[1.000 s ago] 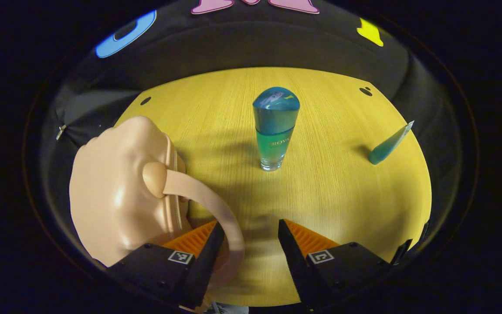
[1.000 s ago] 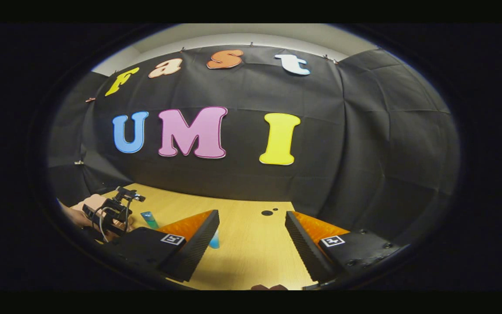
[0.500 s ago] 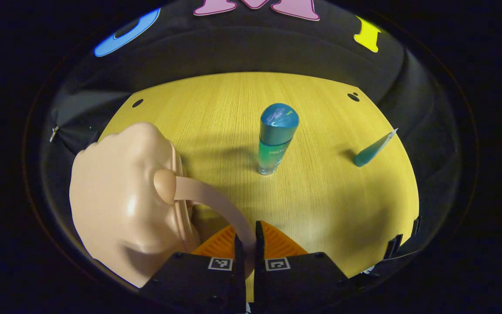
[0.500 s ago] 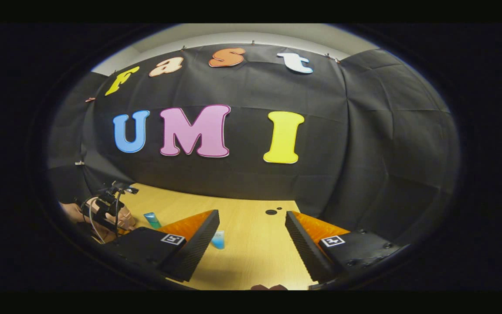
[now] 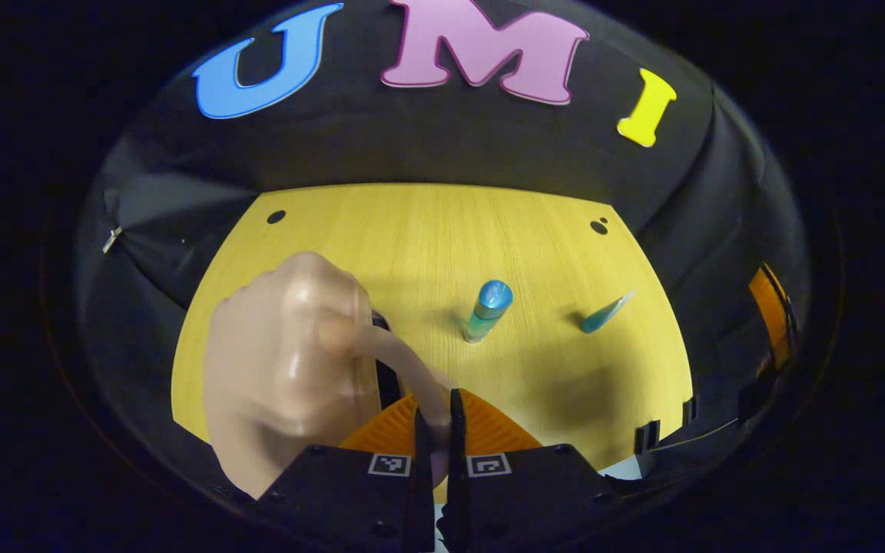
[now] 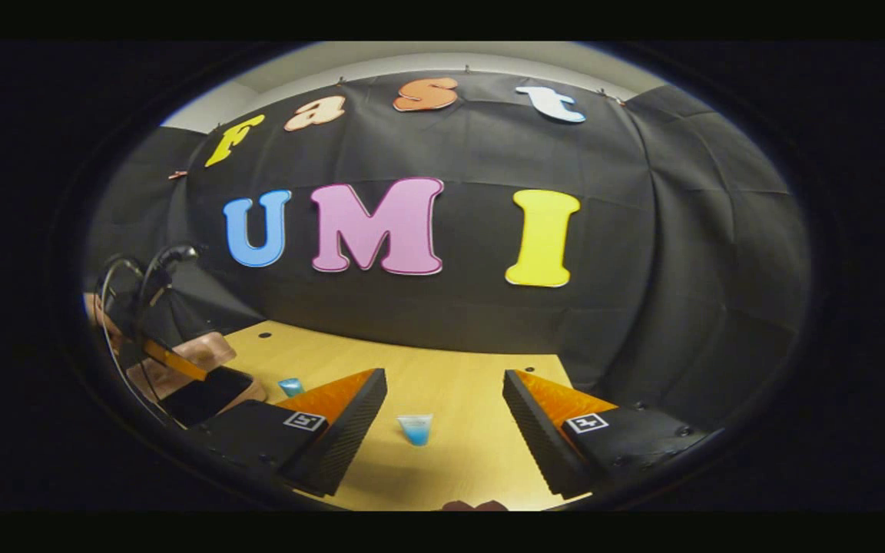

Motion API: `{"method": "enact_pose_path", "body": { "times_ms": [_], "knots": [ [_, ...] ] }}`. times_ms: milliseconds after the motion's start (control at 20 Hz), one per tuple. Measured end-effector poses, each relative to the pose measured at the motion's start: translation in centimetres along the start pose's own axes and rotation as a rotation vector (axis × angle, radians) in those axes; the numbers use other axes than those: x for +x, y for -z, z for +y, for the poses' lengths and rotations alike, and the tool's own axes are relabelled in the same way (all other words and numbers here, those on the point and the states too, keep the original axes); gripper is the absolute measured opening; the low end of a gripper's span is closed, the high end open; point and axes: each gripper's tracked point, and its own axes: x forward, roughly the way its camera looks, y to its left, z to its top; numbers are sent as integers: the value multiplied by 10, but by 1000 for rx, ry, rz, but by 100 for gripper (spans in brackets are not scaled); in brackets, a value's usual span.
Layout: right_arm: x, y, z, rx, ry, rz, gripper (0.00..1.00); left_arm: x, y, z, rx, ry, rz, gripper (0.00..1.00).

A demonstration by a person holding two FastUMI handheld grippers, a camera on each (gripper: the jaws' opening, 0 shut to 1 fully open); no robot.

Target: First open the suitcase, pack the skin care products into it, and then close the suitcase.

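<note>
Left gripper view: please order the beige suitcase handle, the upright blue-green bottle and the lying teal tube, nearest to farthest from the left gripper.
1. Beige suitcase handle: between the left gripper fingers.
2. Upright blue-green bottle: ahead, table centre.
3. Lying teal tube: farther right.

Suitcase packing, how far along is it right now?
Done: nothing packed. In hand: the left gripper is shut on the handle of the suitcase, and a dark gap shows at its seam, so opening is underway. Left: the bottle and tube stand on the table; the right gripper is open.
</note>
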Motion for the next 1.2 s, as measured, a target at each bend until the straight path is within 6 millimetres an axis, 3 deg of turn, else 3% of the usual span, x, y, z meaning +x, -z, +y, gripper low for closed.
{"method": "enact_pose_path", "body": {
  "times_ms": [250,400,600,650,750,800,950,1050,1200],
  "knots": [
    [16,-8,28,-34,-58,-7,97,-79,-42,106,-21,-133,-158,11],
    [15,-19,43,-13,-5,-28,97,-102,-55,179,-9,-198,-214,11],
    [3,-33,78,-13,75,-59,96,-115,-50,289,-37,-209,-273,10],
    [2,-31,89,-13,84,-40,96,-111,-44,318,-39,-219,-275,5],
    [-2,-33,108,11,102,-25,97,-96,-28,380,-77,-239,-261,9],
    [-5,-37,117,17,115,-24,93,-82,-19,410,-107,-237,-252,9],
    [-11,-41,136,-2,161,-4,96,-32,25,487,-242,-204,-195,8],
    [-14,-41,148,-15,174,20,93,1,52,515,-379,-155,-138,8],
    [-17,-40,156,-15,194,60,96,45,79,535,-471,-116,-112,8]
  ]
}}
